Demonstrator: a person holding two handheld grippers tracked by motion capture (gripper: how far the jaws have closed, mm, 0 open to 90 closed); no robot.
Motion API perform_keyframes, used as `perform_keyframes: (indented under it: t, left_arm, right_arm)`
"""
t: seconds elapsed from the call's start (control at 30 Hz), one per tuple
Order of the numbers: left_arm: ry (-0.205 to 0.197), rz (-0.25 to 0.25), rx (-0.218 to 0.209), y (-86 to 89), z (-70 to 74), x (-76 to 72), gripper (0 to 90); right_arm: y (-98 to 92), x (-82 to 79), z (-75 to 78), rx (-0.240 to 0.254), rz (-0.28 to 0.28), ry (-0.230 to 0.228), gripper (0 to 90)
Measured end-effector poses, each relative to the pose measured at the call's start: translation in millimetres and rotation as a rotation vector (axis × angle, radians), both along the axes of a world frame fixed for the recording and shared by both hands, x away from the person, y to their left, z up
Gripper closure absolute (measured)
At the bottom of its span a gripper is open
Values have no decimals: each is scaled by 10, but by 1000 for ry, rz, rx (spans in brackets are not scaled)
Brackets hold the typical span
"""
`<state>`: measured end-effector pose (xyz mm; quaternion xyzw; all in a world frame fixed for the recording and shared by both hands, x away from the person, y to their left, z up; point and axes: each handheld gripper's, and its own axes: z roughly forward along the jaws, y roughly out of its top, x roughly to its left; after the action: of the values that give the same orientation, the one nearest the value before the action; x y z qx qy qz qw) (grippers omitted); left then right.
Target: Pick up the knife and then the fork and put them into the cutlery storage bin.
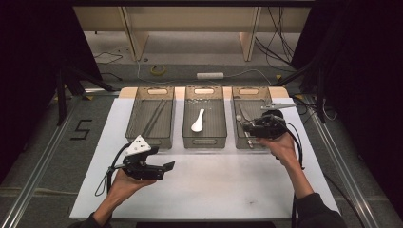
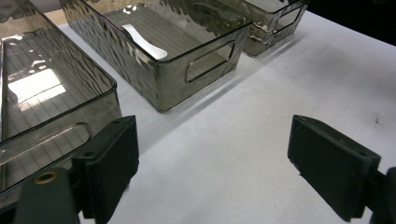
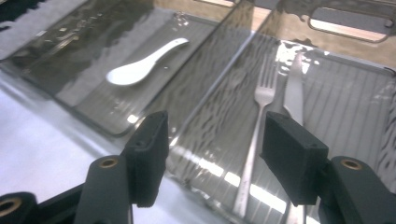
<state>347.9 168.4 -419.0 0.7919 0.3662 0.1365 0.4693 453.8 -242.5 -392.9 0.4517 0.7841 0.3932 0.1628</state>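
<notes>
**Right gripper released over the cutlery bin**

Your right gripper point(image 3: 212, 161) hung with its jaws apart and nothing between them, just above the near end of the right-hand bin point(image 1: 240, 142). No earlier view is at hand to compare. Seen along the jaws in the right gripper view, a fork point(image 3: 256, 121) lay on the ribbed bin floor at about 12 o'clock from the gripper, tines pointing away from you. A knife point(image 3: 293, 93) lay just beside it at 1 o'clock, roughly parallel; whether the two touched, you could not tell. At 10 o'clock, in the middle bin point(image 1: 204, 142), a white spoon point(image 3: 140, 67) rested with its bowl toward you.

Your left gripper point(image 2: 212, 165) was also released, jaws wide, empty, held over bare white counter point(image 1: 214, 185) in front of the bins. From it, the left-hand bin point(image 2: 60, 100) stood at 10 o'clock, close to the left jaw, and the middle bin sat at 12 o'clock.

In the high view, the three smoky clear bins stood side by side at the far edge of the counter, with thin dark sticks lying in the left one.
</notes>
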Motion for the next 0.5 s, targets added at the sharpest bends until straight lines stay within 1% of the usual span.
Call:
perform_keyframes:
  t: [0.13,0.27,0.4,0.43,0.5]
  left_arm:
    - [-2,-3,-2,1,2,-8,161]
    - [0,-4,-9,3,3,-17,161]
    - [-3,-2,-13,6,3,-21,160]
    - [-2,-2,-14,6,3,-22,160]
    - [-1,-1,-14,5,5,-26,160]
  right_arm:
    - [1,-89,8,9,5,-12,384]
    - [-12,-180,20,52,7,-37,365]
    - [-11,-269,21,93,17,-43,348]
    - [-5,-292,24,100,21,-44,341]
    - [8,-348,31,103,23,-62,326]
